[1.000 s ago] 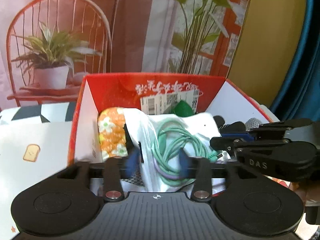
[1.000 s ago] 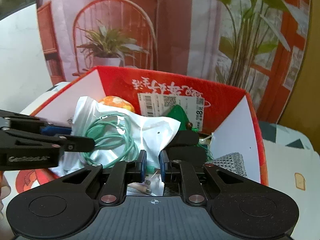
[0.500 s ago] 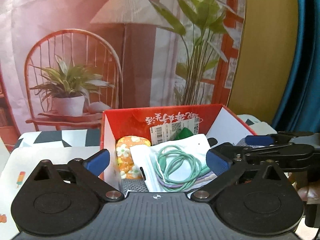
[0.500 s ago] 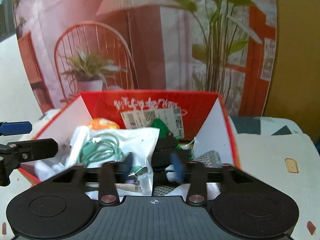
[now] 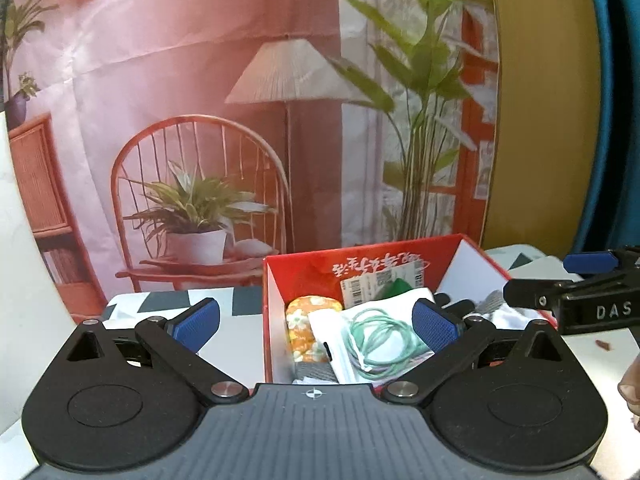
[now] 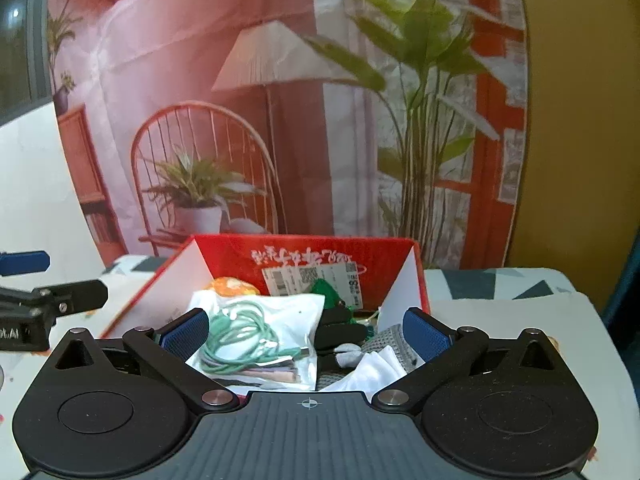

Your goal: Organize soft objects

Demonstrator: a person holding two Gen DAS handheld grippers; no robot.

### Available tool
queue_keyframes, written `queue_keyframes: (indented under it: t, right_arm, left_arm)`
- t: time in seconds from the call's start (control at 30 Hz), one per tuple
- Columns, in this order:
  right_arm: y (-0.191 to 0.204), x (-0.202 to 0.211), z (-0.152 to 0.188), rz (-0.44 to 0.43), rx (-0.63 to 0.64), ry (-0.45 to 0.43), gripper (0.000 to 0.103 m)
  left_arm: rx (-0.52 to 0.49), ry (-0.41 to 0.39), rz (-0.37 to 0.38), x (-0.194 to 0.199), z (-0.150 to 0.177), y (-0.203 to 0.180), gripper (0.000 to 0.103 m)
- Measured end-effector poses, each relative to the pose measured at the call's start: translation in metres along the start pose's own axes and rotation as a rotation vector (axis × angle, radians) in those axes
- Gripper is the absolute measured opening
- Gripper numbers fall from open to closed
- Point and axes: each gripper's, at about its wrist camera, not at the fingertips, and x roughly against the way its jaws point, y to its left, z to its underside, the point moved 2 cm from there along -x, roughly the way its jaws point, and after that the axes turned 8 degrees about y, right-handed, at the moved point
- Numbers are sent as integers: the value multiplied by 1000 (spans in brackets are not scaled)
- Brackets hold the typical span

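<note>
A red cardboard box (image 5: pixel 320 268) (image 6: pixel 304 252) stands on the table and holds soft items. On top lies a clear bag with a coiled green cable (image 5: pixel 376 336) (image 6: pixel 240 332). An orange floral pouch (image 5: pixel 306 320) (image 6: pixel 234 285), a green item (image 6: pixel 326 292), a black glove (image 6: pixel 340 332), grey knit cloth (image 6: pixel 386 340) and white cloth (image 6: pixel 372 368) lie around it. My left gripper (image 5: pixel 316 320) is open and empty, back from the box. My right gripper (image 6: pixel 306 330) is open and empty, above the box's near edge.
The table has a white cloth with small printed pictures and grey triangles (image 6: pixel 500 284). A printed backdrop with a chair, lamp and plants (image 5: pixel 240 140) hangs behind the box. The right gripper shows at the right of the left wrist view (image 5: pixel 572 292).
Both grippers opened wide and pulled up and back from the box. The cable bag stays in the box, released.
</note>
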Motion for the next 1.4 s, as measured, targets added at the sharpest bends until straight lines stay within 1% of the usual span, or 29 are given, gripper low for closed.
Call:
queue_keyframes:
  t: [0.07, 0.1, 0.17, 0.2, 0.37, 0.5, 0.63, 0.8, 0.9, 1.0, 1.1, 1.23, 1.4]
  right_arm:
    - [2, 13, -1, 22, -7, -9, 103]
    - [3, 19, -2, 28, -10, -15, 103]
    - [4, 34, -2, 21, -18, -36, 103]
    - [4, 42, -2, 14, -22, -46, 103]
    - [6, 75, -2, 6, -40, -71, 103]
    - [11, 100, -2, 30, -30, -82, 103]
    - [17, 133, -2, 37, -21, -116, 103]
    - [26, 172, 2, 48, -18, -133, 103]
    - [33, 191, 6, 45, -13, -141, 103]
    - [38, 207, 13, 45, -10, -161, 103]
    - [40, 217, 21, 36, -23, -157, 103]
    - [40, 224, 28, 37, -28, -157, 103]
    - [36, 227, 29, 64, -40, -157, 103]
  left_arm:
    - [8, -17, -11, 15, 1, -1, 103]
    - [7, -26, -34, 22, 0, -2, 103]
    - [1, -50, -79, 38, 0, -4, 103]
    - [4, -59, -85, 45, 0, -5, 103]
    - [39, -59, -68, 73, -4, -6, 103]
    - [34, -69, -97, 98, -7, -12, 103]
    - [45, -102, -98, 130, -9, -18, 103]
    - [58, -107, -103, 169, -3, -23, 103]
    - [67, -114, -95, 185, 4, -24, 103]
    - [68, -131, -109, 199, 11, -25, 103]
    - [71, -142, -113, 208, 14, -25, 103]
    - [78, -152, -131, 211, 15, -24, 103]
    - [91, -140, -139, 208, 17, -21, 103]
